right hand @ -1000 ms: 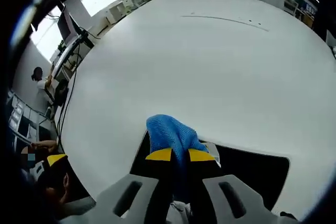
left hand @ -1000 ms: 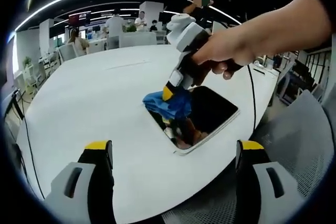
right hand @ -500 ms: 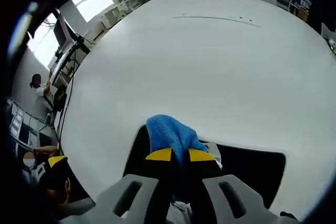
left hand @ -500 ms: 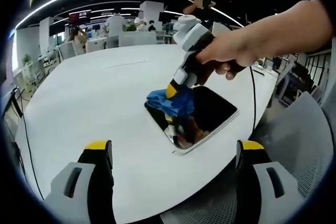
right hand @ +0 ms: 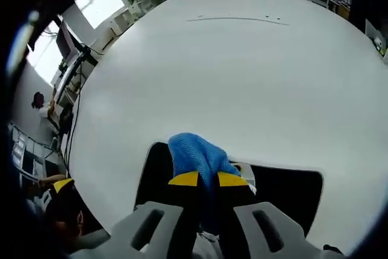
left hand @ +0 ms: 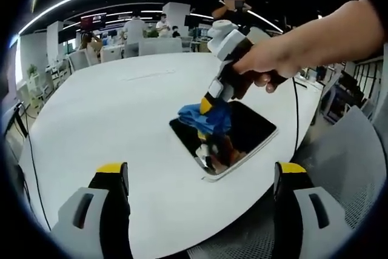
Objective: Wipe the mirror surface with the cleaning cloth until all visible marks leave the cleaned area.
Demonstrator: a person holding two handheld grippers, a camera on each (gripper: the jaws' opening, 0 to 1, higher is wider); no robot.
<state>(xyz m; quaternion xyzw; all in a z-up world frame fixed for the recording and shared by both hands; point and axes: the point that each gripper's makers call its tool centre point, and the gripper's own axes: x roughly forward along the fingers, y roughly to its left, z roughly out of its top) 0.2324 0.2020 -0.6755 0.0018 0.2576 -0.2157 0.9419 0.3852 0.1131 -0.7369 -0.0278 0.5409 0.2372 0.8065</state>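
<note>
White table point(left hand: 97, 113) — mirror point(left hand: 254, 131) flat on it

Big white round table point(left hand: 103, 119) takes up most of the space ahead of the claws. A black cable point(left hand: 33, 168) trails down its edge, off to the left claw's left. Office desks, chairs and a few people point(left hand: 132, 27) sit way beyond.

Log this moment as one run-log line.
phase: wiping | right gripper: shut on blue cloth, pressed on mirror | left gripper: open, idle off the table
</note>
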